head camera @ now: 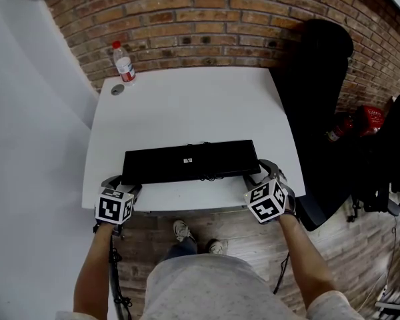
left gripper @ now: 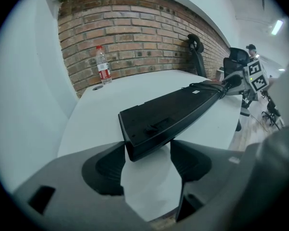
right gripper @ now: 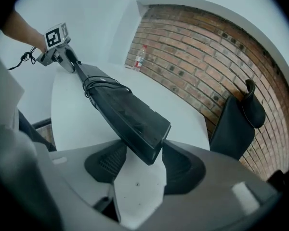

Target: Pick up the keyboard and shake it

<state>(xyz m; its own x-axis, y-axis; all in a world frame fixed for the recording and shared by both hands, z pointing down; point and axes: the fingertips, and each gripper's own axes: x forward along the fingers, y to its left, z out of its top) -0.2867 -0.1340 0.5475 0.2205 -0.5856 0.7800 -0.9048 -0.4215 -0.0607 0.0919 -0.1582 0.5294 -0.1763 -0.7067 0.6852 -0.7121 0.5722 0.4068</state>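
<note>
A black keyboard (head camera: 190,160) lies bottom up along the front edge of the white table (head camera: 187,105), its cable (right gripper: 98,85) wound round it. My left gripper (head camera: 122,182) has the keyboard's left end (left gripper: 149,129) between its pads, which touch it on both sides. My right gripper (head camera: 265,172) is shut on the right end (right gripper: 142,138). In both gripper views the keyboard runs slanting away to the other gripper, its held ends a little above the tabletop.
A plastic water bottle (head camera: 124,63) stands at the table's far left corner with a small cap (head camera: 117,89) beside it. A black office chair (head camera: 320,112) is at the table's right side, against the brick wall. Bags and red items (head camera: 370,122) lie on the floor at the right.
</note>
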